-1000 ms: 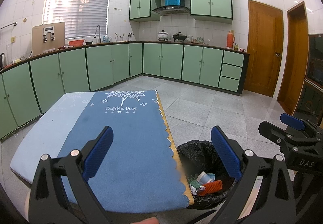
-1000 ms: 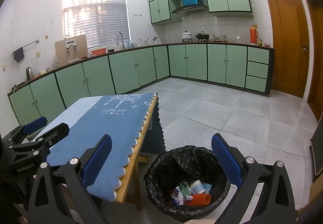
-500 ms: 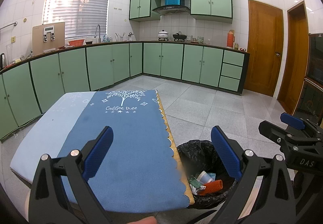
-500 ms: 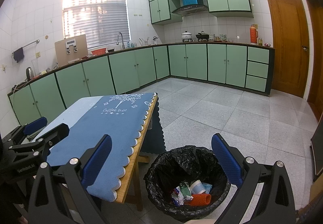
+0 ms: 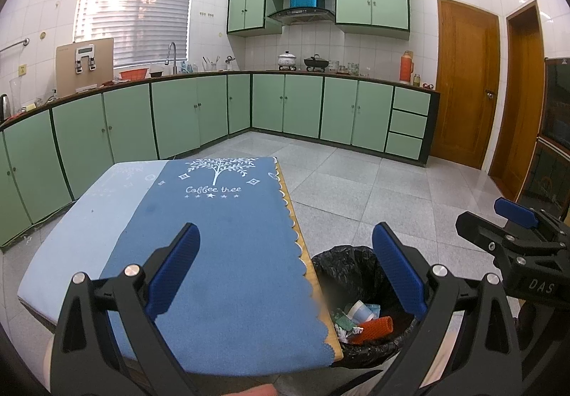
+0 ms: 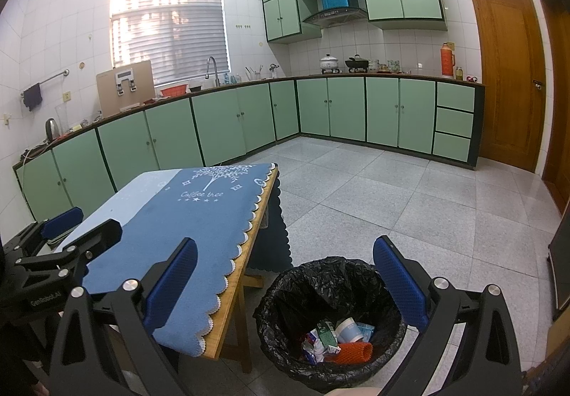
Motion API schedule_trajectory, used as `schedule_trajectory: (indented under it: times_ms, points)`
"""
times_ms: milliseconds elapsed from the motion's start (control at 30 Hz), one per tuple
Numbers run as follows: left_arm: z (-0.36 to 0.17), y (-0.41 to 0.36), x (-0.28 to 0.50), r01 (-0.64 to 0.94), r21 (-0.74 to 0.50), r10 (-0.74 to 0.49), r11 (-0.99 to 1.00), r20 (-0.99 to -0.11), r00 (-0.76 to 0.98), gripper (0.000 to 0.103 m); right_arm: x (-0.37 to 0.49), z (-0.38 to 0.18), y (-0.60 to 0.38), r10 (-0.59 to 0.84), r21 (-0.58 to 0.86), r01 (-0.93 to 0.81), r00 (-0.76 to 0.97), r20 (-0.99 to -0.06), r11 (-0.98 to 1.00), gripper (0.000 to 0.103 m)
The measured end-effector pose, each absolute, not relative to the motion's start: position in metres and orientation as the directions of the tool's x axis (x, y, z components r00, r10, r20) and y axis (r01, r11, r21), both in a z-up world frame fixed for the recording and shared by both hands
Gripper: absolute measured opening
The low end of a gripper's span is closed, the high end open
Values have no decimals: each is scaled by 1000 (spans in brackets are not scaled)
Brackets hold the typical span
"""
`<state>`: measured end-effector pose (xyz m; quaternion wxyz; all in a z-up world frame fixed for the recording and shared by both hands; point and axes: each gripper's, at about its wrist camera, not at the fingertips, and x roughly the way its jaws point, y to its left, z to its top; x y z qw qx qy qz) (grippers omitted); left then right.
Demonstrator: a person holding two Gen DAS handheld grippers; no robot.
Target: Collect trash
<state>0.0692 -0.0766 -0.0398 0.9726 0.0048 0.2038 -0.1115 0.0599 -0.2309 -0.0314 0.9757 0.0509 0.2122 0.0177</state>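
Note:
A bin lined with a black bag stands on the floor right of the table; it also shows in the left wrist view. Inside lie an orange mesh sleeve, a paper cup, a green carton and wrappers. My left gripper is open and empty above the blue cloth on the table. My right gripper is open and empty above the bin's near left side. Each gripper shows in the other's view, the right one and the left one.
The wooden table carries a blue "Coffee tree" cloth and a pale blue cloth. Green cabinets line the far walls. Wooden doors stand at the right. Grey tiled floor lies beyond the bin.

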Motion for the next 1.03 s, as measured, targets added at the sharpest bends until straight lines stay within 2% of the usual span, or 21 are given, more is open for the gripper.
schedule_trajectory:
  times_ms: [1033]
  points:
    - [-44, -79, 75, 208, -38, -205, 977, -411, 888, 94, 64, -35, -233, 56, 109, -11, 906, -419, 994, 97]
